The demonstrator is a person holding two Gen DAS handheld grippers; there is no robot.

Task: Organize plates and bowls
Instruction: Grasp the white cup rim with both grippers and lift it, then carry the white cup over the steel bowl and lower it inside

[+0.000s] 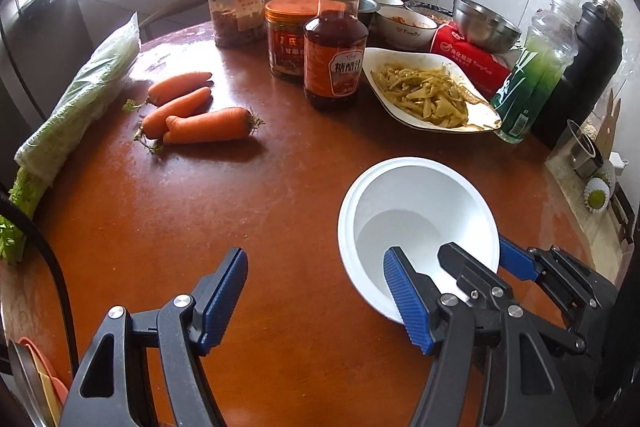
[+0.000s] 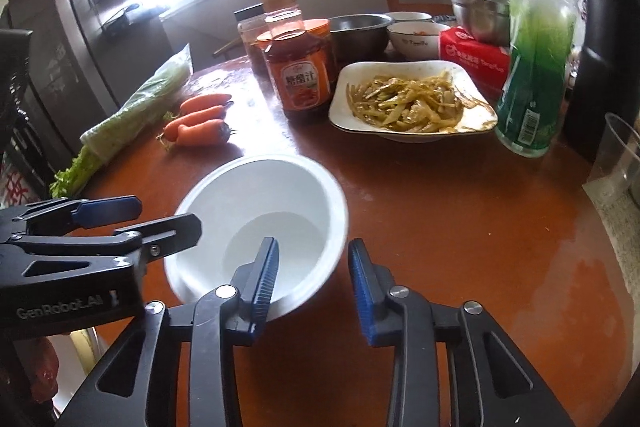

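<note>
A round brown table (image 1: 280, 211) by a bright window carries jars, carrots (image 1: 192, 111) and a plate of shredded vegetables (image 1: 428, 95) in the upper half of the frame. The white bowl (image 2: 260, 223) sits low centre; the right claw (image 2: 314, 283) straddles its near rim, spread, probably to pinch and lift it. The left claw (image 1: 316, 295) hangs wide open beside it, holding nothing.

Left wrist view: sitting low over the near edge of the table (image 1: 280, 187), looking across toward the far edge and window, bowl (image 1: 416, 211) close at lower right. Right wrist view: looking the same way from further right, bowl (image 2: 260, 223) close at lower left. Both are sharing bowl, carrots (image 1: 192, 115), bottle (image 1: 336, 51) and plate (image 1: 432, 91).
</note>
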